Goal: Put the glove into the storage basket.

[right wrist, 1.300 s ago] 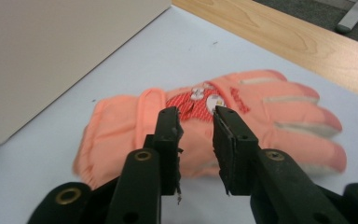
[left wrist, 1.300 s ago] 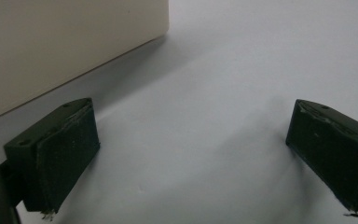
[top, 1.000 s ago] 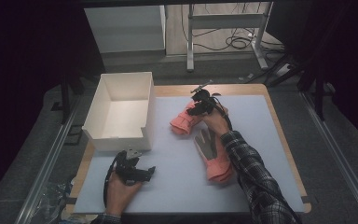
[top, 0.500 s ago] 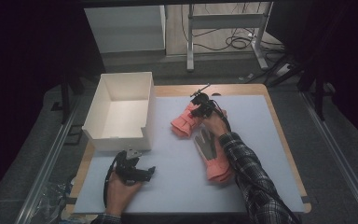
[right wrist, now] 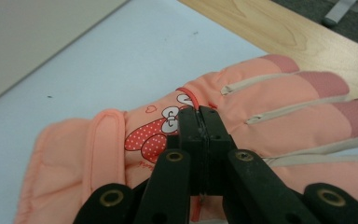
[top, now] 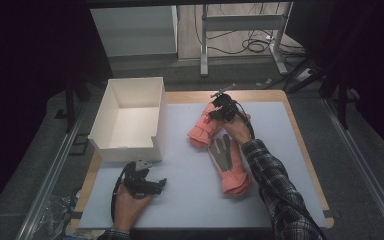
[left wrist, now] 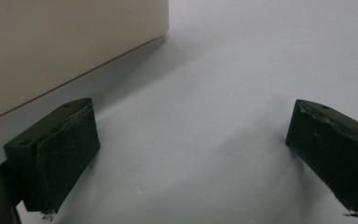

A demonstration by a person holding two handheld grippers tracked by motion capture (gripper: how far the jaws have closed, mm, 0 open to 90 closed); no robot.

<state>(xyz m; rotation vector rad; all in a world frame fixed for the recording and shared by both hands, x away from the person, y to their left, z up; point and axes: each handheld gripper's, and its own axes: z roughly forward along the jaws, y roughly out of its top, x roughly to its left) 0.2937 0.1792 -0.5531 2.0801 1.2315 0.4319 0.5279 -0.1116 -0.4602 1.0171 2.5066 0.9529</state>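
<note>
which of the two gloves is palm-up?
The near glove, under the person's right forearm: its grey palm faces up. The far glove, pinched by the right hand-held gripper, shows its peach back with the bow print.

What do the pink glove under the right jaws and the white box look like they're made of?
Pink glove: looks like padded synthetic fabric, matte with a faint sheen; puffy quilted fingers, stitched beige strips, a printed bow patch and darker fingertip patches. White box: probably thin plastic or coated card, smooth and matte; thin straight walls, clean edges, no visible texture. I can't tell which from here.
</note>
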